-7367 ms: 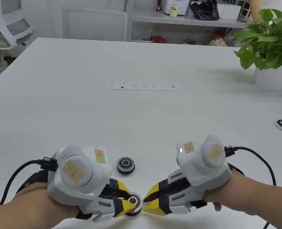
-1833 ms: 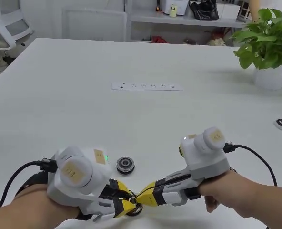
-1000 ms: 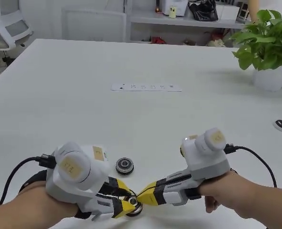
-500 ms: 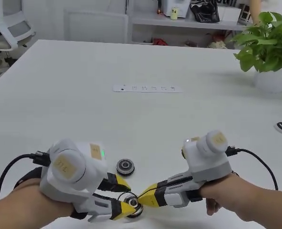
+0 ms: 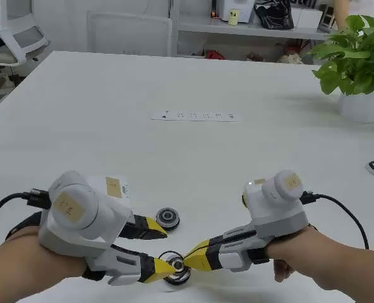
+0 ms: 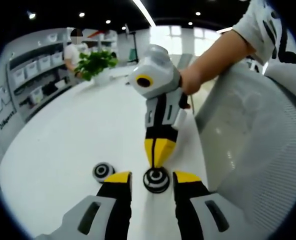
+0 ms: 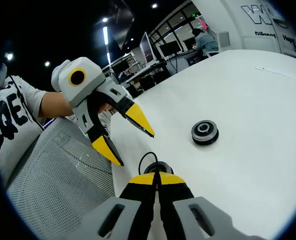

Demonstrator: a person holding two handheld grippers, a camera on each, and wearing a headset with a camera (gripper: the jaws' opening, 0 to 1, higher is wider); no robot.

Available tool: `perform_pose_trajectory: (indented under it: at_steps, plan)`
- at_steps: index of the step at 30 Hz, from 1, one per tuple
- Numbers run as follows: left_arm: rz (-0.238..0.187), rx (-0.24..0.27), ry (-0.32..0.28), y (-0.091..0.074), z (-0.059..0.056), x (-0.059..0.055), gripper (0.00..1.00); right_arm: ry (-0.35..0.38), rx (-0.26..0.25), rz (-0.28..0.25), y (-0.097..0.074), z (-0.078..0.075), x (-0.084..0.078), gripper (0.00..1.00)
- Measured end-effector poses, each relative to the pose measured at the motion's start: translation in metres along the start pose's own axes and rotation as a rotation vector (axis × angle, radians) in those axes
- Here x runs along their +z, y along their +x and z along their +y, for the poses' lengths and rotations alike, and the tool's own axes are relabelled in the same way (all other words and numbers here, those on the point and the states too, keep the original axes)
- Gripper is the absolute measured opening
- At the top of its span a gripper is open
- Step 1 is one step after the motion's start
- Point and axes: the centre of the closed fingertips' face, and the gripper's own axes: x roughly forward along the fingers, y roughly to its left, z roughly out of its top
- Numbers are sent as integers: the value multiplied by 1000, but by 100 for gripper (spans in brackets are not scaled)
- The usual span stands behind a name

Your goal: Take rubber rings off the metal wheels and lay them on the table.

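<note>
Near the bottom centre of the head view, a metal wheel (image 5: 172, 273) lies flat on the white table (image 5: 98, 95), round face up, so its axle points straight up from the tabletop. The right gripper (image 5: 187, 262) comes in from the lower right with its long axis pointing left and slightly down. Its yellow jaws are pressed together, and their tips sit on the wheel's right edge. In the right gripper view a thin black loop, the rubber ring (image 7: 144, 156), arcs up off the wheel just beyond those closed tips. The tips seem to pinch it, though the contact itself is too small to see clearly. The left gripper (image 5: 168, 249) reaches in from the lower left with its jaws spread wide. One tip is above the wheel in the frame and the other is level with its left side. In the left gripper view the wheel sits between the two yellow tips without clearly touching either. A second wheel (image 5: 168, 218), also face up with its dark ring in place, lies a little above the first in the head view, well apart from both grippers. A white power strip (image 5: 195, 116) lies across the middle of the table, and a potted plant (image 5: 357, 57) stands at the upper right.
</note>
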Motion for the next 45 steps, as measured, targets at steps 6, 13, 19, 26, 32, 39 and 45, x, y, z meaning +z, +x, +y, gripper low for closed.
perform_pose_trajectory:
  at_steps: [6,13,19,26,32,39,45]
  plan:
    - [-5,17,-9,-8,4,-3,36,1,0,1,0,0,0,0]
    - [-25,30,-22,-16,6,0,40,0,0,2,0,1,0,0]
    - [-33,31,-16,-22,3,2,44,1,0,1,0,1,1,0]
    - [-43,45,-29,-31,2,-1,47,-3,3,0,0,3,2,0]
    - [-32,59,-36,-41,1,-8,50,-6,7,2,1,6,3,0]
    - [-38,86,-58,-51,3,-11,55,-5,12,0,2,8,5,0]
    - [-44,98,-68,-57,1,-13,59,-7,19,1,2,11,6,0]
